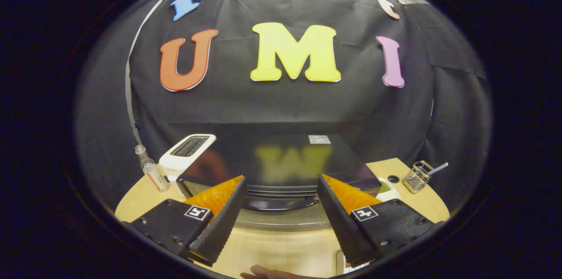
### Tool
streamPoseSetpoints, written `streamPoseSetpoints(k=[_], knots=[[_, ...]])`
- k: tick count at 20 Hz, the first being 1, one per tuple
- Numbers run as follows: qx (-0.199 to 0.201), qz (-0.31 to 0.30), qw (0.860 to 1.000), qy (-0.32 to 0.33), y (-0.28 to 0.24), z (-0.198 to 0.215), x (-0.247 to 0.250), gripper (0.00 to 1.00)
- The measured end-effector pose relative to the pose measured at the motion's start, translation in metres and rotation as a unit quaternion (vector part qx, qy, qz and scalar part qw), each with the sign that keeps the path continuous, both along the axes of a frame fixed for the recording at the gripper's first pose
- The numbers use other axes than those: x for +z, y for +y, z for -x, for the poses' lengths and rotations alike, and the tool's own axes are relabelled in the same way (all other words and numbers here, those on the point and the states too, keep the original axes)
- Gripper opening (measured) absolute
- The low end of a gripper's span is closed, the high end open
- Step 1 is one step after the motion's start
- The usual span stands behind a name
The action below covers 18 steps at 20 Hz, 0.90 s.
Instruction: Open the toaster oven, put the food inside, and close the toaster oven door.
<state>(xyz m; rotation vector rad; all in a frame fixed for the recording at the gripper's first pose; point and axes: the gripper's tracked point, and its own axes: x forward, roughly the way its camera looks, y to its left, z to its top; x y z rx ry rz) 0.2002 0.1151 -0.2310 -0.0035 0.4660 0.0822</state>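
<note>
We hold the gripper (281, 209) spread wide and empty just before the toaster oven (281, 169) on the table (281, 248), its door seemingly shut, so we judge we are opening it, next closing on its handle (281, 204).

I see a light wooden bench (281, 248) carrying everything. On it sits the black toaster oven (281, 169), door shut, just ahead of the spread fingers of my tool (281, 222). Beside its left side stand a white slot toaster (186, 156) and a small clear bottle (151, 169); to its right, a wire mesh holder (417, 177).
</note>
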Motion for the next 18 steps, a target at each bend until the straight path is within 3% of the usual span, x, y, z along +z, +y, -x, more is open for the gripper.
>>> streamPoseSetpoints(k=[3,9,18], knots=[[-0.010,0.019,1.000,0.004,0.005,-0.008,-0.007,1.00],[0.000,-0.006,1.000,0.021,0.012,-0.009,-0.019,1.00],[0.010,0.018,0.999,0.026,0.006,0.046,-0.021,1.00]])
